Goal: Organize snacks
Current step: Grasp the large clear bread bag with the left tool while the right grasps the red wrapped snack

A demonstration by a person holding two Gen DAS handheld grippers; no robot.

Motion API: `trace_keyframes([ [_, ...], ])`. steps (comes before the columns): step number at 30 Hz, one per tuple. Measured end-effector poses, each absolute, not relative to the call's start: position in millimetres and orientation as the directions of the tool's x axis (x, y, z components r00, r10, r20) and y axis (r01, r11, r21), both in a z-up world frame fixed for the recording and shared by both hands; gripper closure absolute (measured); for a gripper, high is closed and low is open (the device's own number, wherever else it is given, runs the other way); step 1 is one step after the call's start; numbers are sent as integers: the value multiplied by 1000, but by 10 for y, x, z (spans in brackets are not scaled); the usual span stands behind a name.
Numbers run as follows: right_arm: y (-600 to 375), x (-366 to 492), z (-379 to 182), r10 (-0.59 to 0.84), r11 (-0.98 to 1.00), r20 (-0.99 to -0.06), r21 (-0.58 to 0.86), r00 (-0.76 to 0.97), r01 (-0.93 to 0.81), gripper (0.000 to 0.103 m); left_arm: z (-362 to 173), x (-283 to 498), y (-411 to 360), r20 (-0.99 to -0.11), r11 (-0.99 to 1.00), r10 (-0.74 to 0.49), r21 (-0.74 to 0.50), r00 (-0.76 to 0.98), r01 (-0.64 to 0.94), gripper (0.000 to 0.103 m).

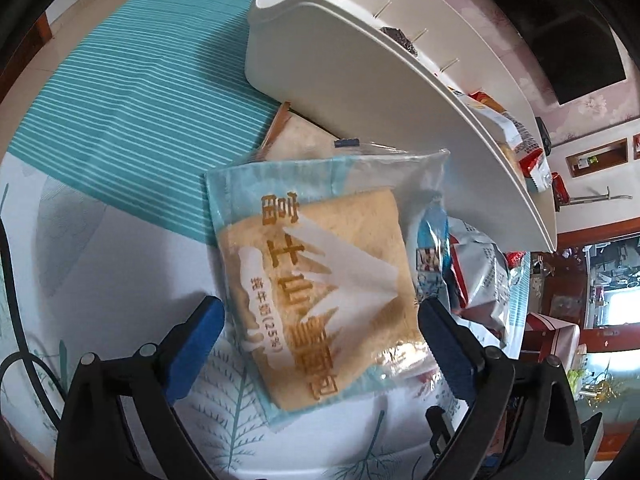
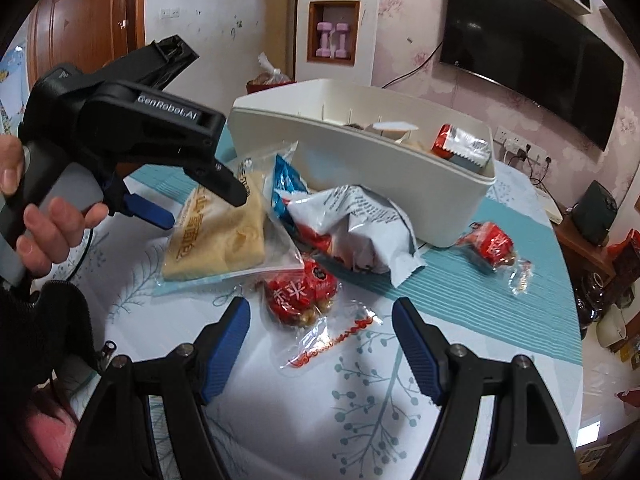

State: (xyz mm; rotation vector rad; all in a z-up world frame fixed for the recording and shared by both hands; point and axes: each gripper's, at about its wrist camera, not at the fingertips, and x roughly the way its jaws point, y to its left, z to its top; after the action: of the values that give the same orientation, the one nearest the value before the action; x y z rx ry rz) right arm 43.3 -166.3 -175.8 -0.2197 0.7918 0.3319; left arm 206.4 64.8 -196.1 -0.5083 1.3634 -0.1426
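A wrapped toast bread pack [image 1: 320,280] lies on the table in front of the white storage bin [image 1: 360,92]. My left gripper [image 1: 320,328] is open, its blue fingers on either side of the pack's near end. In the right wrist view the bread pack [image 2: 224,236] lies left of a silver snack bag [image 2: 360,224] and a blue packet [image 2: 286,184]. My right gripper [image 2: 320,316] is open above a red snack packet [image 2: 300,296]. The bin [image 2: 360,168] holds several snacks. The left gripper [image 2: 200,200] hovers over the bread.
Another red packet [image 2: 494,246] lies right of the bin on the teal striped mat [image 2: 500,312]. A second bread pack [image 1: 292,136] is tucked against the bin. A TV [image 2: 528,52] hangs on the far wall. The table edge curves at right.
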Motion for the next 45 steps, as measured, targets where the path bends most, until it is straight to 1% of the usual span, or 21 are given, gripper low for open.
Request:
trace_keyframes([
  [7, -1609, 568, -1914, 215, 913, -772, -58, 598, -403, 29, -1998, 2179, 602, -911, 895, -358, -397, 203, -203, 1],
  [16, -1504, 645, -2013, 195, 906, -806, -71, 559, -417, 29, -1988, 2266, 449, -941, 930, -268, -308, 205, -199, 0],
  [24, -1412, 695, -2053, 179, 911, -812, -77, 556, -406, 26, -1988, 2224, 398, -942, 936, -237, -287, 237, -206, 1],
  [26, -1406, 708, -2053, 181, 912, -810, -73, 557, -403, 24, -1984, 2212, 354, -937, 935, -242, -295, 252, -197, 8],
  [27, -1408, 721, -2052, 181, 913, -810, -73, 558, -402, 24, -1974, 2200, 351, -934, 934, -246, -300, 258, -193, 9],
  [30, -1418, 774, -2042, 176, 914, -808, -78, 563, -398, 27, -1954, 2145, 384, -926, 930, -258, -315, 274, -189, 18],
  [32, -1434, 769, -2034, 165, 919, -802, -87, 575, -385, 38, -1944, 2107, 417, -922, 926, -268, -327, 279, -191, 26],
  [33, -1450, 764, -2026, 163, 921, -799, -87, 579, -380, 46, -1943, 2088, 435, -921, 923, -273, -332, 278, -193, 28],
  [35, -1446, 752, -2023, 160, 918, -796, -98, 584, -385, 49, -1941, 2050, 491, -917, 914, -288, -349, 275, -206, 36],
  [37, -1395, 691, -2011, 148, 908, -786, -132, 600, -398, 57, -1924, 2007, 541, -914, 907, -301, -363, 272, -213, 42],
  [40, -1340, 650, -2022, 126, 901, -793, -160, 596, -403, 57, -1907, 1923, 616, -913, 905, -309, -369, 266, -213, 48],
  [42, -1344, 620, -2006, 132, 905, -799, -144, 586, -400, 57, -1897, 1853, 626, -913, 904, -312, -371, 264, -214, 52],
  [45, -1392, 549, -1961, 144, 914, -803, -116, 578, -389, 57, -1873, 1781, 667, -917, 902, -310, -367, 253, -225, 55],
])
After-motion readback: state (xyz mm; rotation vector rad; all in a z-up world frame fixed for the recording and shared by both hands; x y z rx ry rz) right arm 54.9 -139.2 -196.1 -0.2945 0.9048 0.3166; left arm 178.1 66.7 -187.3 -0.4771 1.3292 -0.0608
